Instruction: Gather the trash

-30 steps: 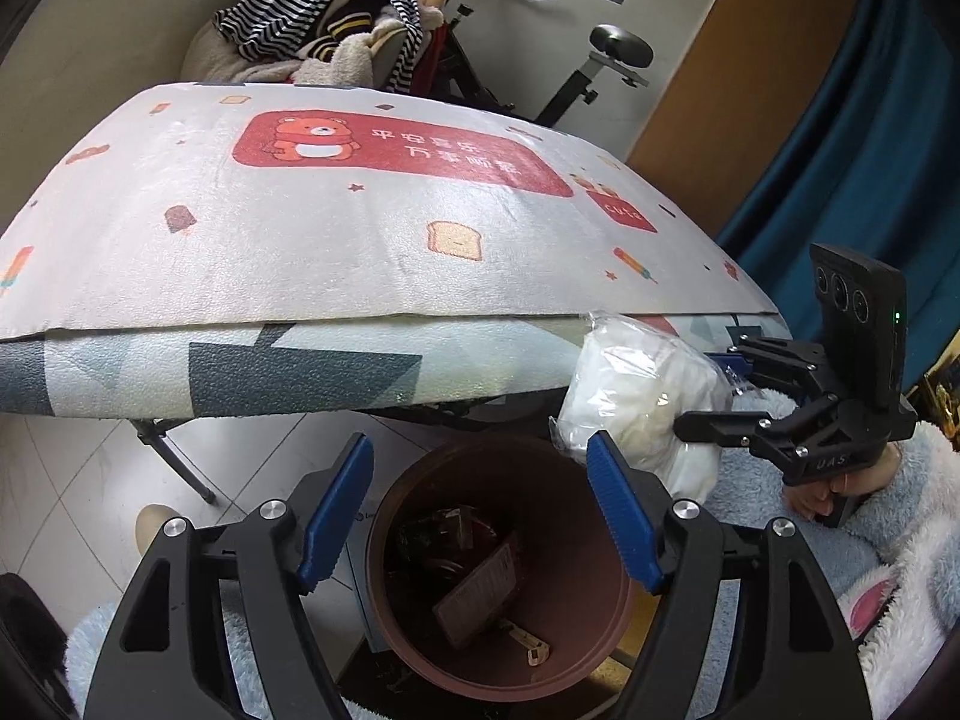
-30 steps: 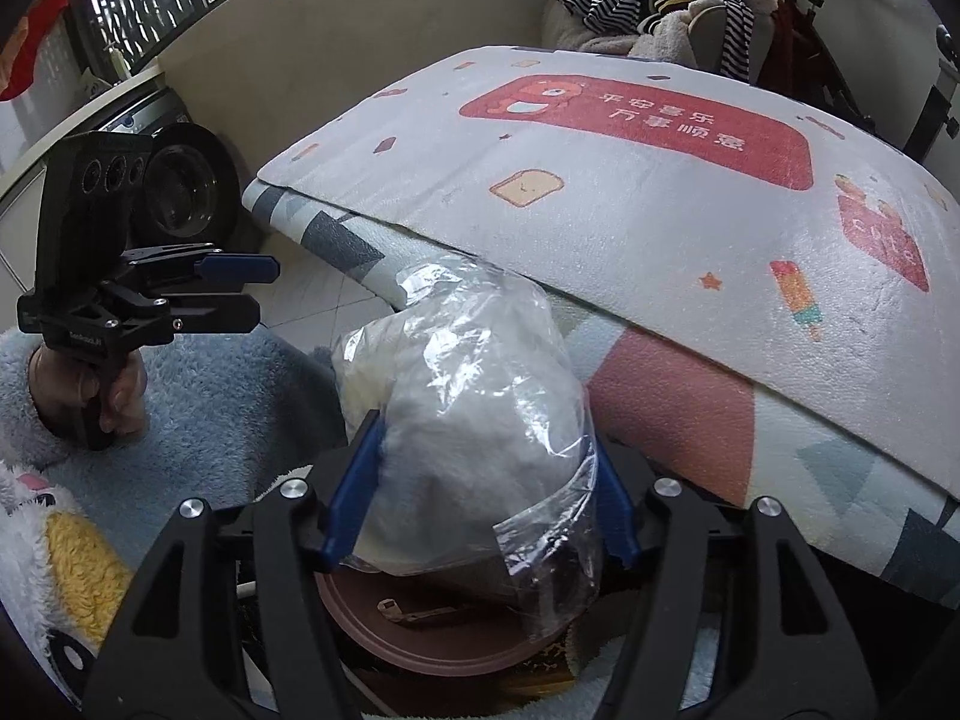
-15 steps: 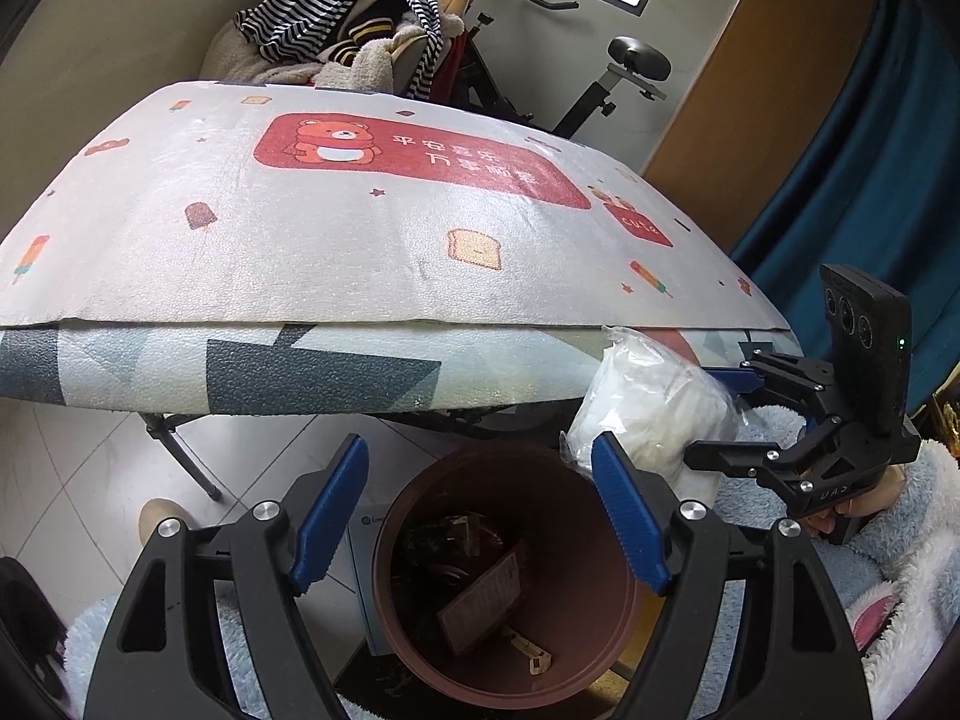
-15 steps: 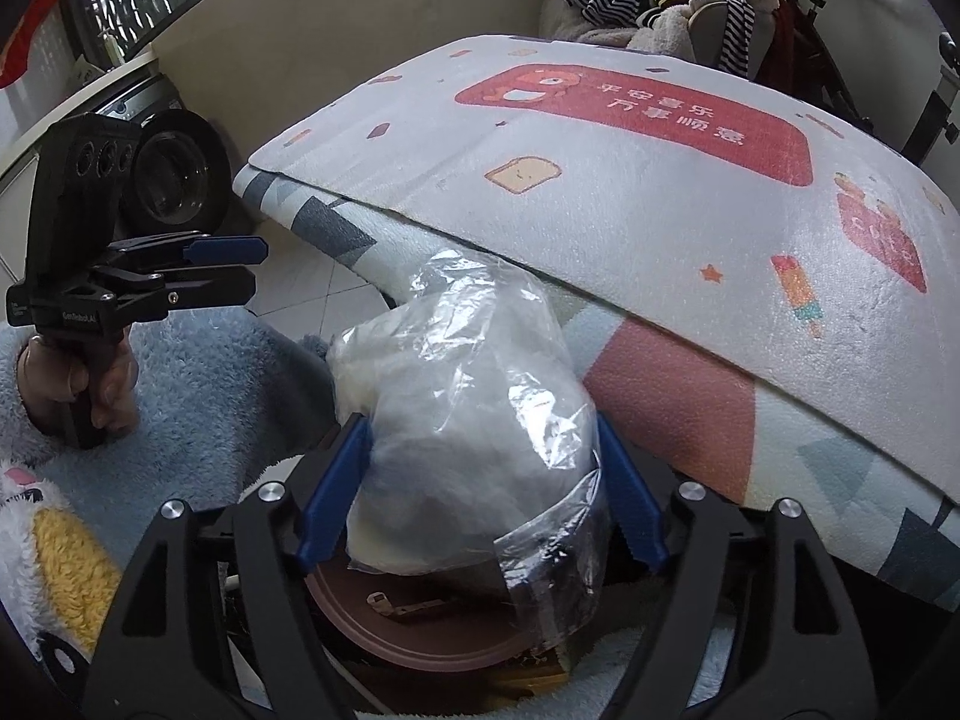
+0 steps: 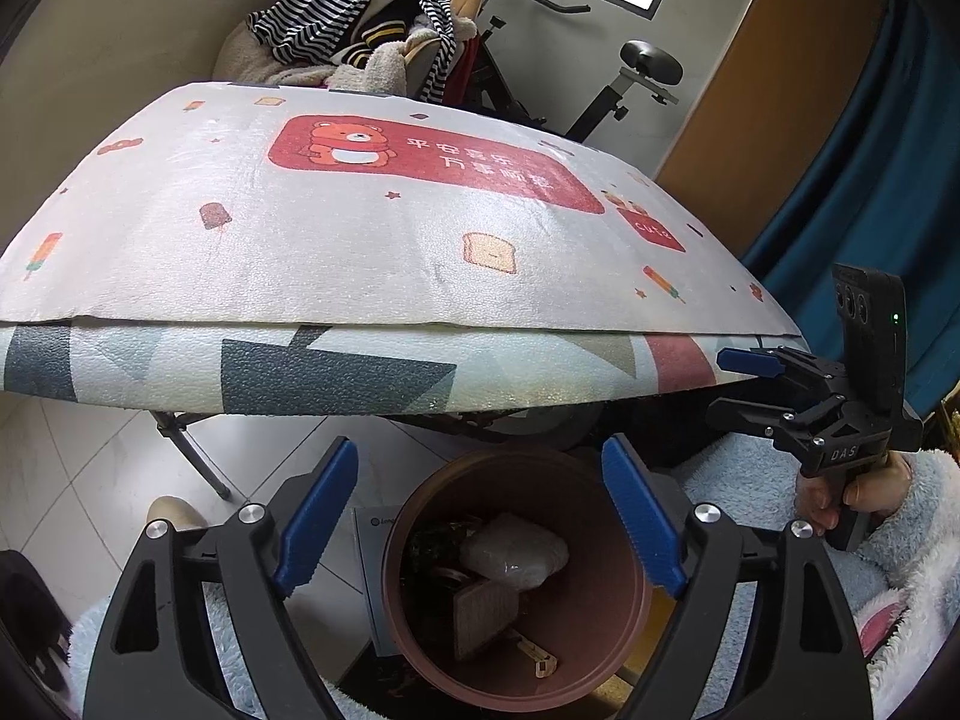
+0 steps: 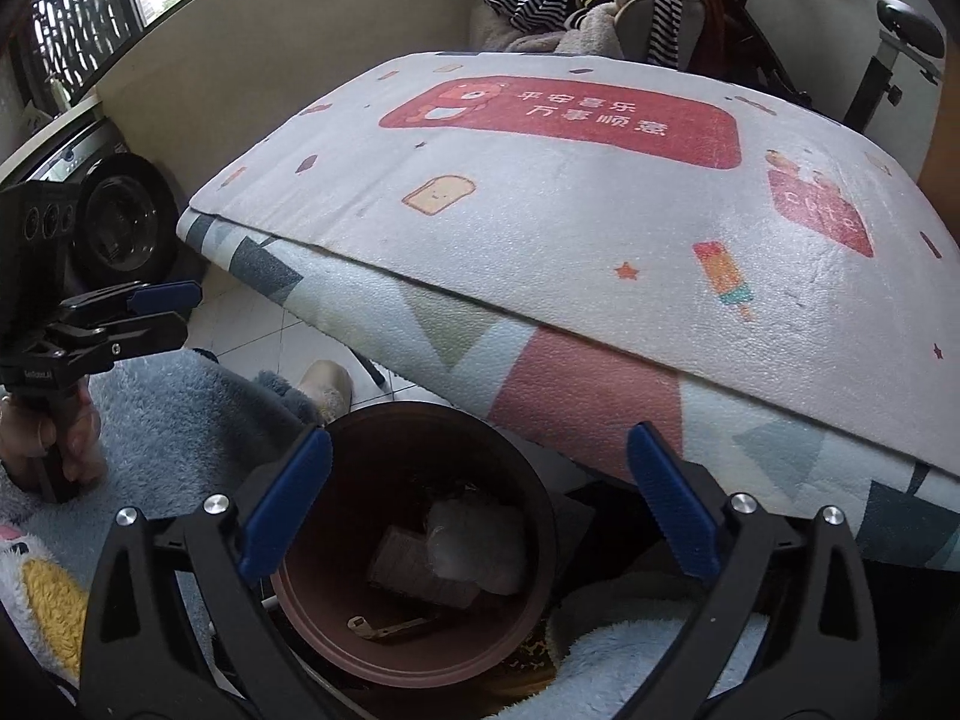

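Note:
A round brown bin point(image 5: 606, 630) stands on the floor under the table's front edge; it also shows in the right wrist view point(image 6: 336, 618). A clear plastic bag of white stuff point(image 5: 516, 549) lies inside it on other trash, also seen in the right wrist view point(image 6: 474, 540). My left gripper point(image 5: 480, 516) is open and empty above the bin. My right gripper point(image 6: 480, 498) is open and empty above the bin, and shows from the side in the left wrist view point(image 5: 744, 384).
A table under a cartoon-print foam mat point(image 5: 372, 240) overhangs the bin. A chair piled with striped clothes point(image 5: 360, 42) and an exercise bike point(image 5: 636, 78) stand behind it. A washing machine point(image 6: 120, 222) is at the left. Blue fluffy sleeves point(image 6: 174, 420) flank the bin.
My right gripper opened and let go of the plastic bag, which fell into the bin. Both grippers rose a little.

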A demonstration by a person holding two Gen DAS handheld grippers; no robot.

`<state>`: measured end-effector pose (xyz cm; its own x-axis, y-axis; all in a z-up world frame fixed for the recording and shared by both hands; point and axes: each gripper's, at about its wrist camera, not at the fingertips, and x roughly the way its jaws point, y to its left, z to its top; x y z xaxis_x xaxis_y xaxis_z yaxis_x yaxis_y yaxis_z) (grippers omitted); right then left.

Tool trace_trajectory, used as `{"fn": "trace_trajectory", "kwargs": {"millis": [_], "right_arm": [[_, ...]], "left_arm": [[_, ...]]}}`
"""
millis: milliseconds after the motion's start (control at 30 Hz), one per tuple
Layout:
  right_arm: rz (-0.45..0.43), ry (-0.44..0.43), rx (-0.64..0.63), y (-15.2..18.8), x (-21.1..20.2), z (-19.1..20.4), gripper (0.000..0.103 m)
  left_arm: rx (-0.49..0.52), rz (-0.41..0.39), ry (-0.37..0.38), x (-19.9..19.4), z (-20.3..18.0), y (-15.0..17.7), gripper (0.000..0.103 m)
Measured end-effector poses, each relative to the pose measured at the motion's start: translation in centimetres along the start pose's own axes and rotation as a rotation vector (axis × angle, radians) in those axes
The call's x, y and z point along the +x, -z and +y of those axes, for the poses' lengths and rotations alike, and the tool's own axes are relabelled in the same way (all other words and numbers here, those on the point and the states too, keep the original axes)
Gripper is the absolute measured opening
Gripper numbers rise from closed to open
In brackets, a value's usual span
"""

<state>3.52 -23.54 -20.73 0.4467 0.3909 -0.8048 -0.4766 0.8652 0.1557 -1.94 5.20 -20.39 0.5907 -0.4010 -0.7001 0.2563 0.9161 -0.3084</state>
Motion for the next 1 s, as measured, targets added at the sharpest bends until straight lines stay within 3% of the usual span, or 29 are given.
{"fn": "trace_trajectory", "kwargs": {"millis": [200,367,733,867,1000], "right_arm": [[-0.004,0.008,0.010,-0.7,-0.2,-1.4,0.097],[-0.009,0.047,0.010,-1.6,-0.7,-1.7,0.097],[-0.140,0.220,0.053,-8.5,-6.0,-2.0,0.097],[-0.191,0.256,0.059,-10.3,-8.6,-1.9,0.097],[-0.235,0.264,0.072,-11.8,-11.1,-3.1,0.097]], "left_arm": [[-0.002,-0.010,-0.021,-0.2,0.0,0.0,0.092],[0.027,-0.038,-0.110,-0.8,-0.8,-1.3,0.096],[0.157,-0.240,-0.314,-5.7,-4.5,-7.9,0.097],[0.169,-0.299,-0.298,-7.7,-5.4,-10.2,0.097],[0.157,-0.329,-0.346,-9.2,-6.0,-12.0,0.097]]}}
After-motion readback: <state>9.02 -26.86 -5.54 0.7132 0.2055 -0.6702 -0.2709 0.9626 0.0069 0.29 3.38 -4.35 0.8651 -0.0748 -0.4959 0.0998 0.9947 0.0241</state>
